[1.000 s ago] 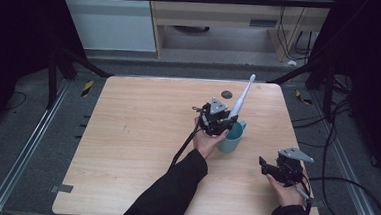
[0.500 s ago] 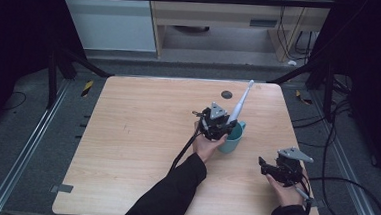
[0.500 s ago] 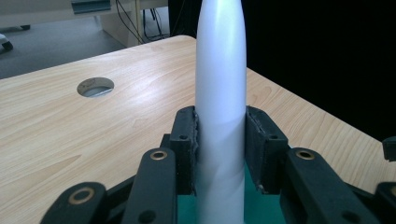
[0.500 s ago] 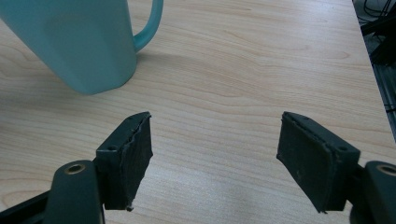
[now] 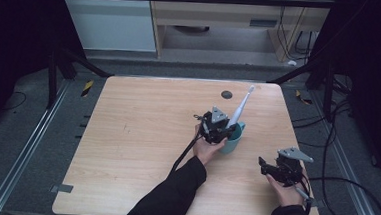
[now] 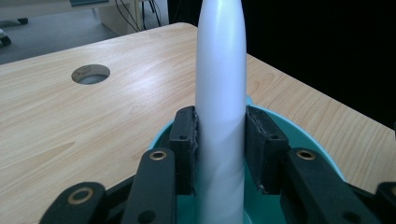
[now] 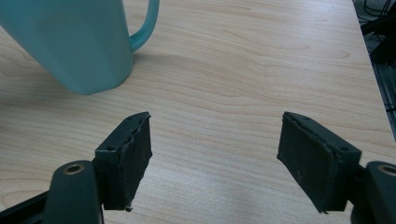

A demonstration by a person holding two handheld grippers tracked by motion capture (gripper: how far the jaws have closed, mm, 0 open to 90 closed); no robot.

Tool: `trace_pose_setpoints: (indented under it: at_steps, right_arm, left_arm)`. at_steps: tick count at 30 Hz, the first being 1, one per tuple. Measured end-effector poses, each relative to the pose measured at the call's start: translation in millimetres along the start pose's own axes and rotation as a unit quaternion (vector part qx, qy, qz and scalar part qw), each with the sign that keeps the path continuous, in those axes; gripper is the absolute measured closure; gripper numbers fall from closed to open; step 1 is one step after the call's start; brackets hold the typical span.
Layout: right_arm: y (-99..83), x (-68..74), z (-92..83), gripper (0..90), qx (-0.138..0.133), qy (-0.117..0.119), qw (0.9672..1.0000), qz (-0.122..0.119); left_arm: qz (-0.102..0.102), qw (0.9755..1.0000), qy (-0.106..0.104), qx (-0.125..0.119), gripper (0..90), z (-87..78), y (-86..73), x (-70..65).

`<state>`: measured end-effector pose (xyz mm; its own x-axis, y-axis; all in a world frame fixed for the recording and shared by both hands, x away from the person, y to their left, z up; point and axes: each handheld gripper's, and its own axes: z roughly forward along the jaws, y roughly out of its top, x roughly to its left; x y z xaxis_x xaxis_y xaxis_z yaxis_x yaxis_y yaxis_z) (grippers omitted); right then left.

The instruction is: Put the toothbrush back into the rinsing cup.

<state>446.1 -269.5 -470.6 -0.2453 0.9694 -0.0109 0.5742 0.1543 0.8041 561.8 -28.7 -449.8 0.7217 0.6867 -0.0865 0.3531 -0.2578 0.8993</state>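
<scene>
An electric toothbrush is held upright by the left claw directly over the teal mug, while the right claw is kept wide, well apart.

A cup stands on the table, right of the middle. A toothbrush sticks up out of the cup and leans away to the right. The left gripper is just left of the cup. The right gripper is near the front right corner, apart from the cup. A round hole lies behind the cup.
</scene>
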Motion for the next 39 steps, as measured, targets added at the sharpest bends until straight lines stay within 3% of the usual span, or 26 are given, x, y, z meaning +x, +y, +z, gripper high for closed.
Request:
trace_pose_setpoints:
  at_steps: [5,7,10,17,23,25,27,28,29,39]
  right_arm:
    - [0.1,0.5,-0.3,25.4,0.000,0.001,1.0000,0.001]
    - [0.1,0.4,-0.3,25.3,0.000,0.000,1.0000,0.001]
    - [0.1,0.4,-0.3,25.1,0.000,0.000,1.0000,0.001]
    - [0.2,-0.2,-0.9,23.5,-0.003,-0.003,1.0000,0.003]
    - [0.2,-1.1,-1.1,22.3,-0.004,-0.007,1.0000,0.004]
    - [0.1,-1.0,-0.8,21.6,-0.003,-0.007,1.0000,0.004]
    - [0.1,-0.7,-0.7,21.3,-0.003,-0.008,1.0000,0.004]
    - [0.1,-0.6,-0.8,21.1,-0.003,-0.008,1.0000,0.003]
    - [0.1,-0.6,-0.9,21.1,-0.004,-0.009,0.9999,0.004]
    - [0.0,-0.2,-2.0,20.3,-0.004,-0.011,0.9999,0.003]
  left_arm:
    - [0.002,1.0000,0.004,0.000,64.2,-0.1,-1.5,-0.2]
    - [-0.006,1.0000,0.005,-0.004,58.2,-1.1,-0.4,0.0]
    - [-0.001,1.0000,0.005,-0.001,53.8,-3.8,0.5,0.4]
    - [0.014,0.9998,-0.004,-0.012,45.3,-24.3,4.3,-1.8]
    - [0.020,0.9996,-0.004,-0.019,43.1,-59.9,9.8,6.9]
    - [0.019,0.9996,-0.004,-0.021,42.9,-64.9,10.0,8.5]
    - [0.027,0.9994,0.002,-0.020,42.6,-84.3,8.1,14.6]
    - [0.027,0.9994,0.002,-0.020,42.5,-84.3,8.1,14.6]
    - [0.033,0.9994,0.008,-0.011,42.5,-98.0,4.8,19.6]
    - [0.032,0.9983,0.042,0.023,41.4,-152.0,-22.1,53.2]
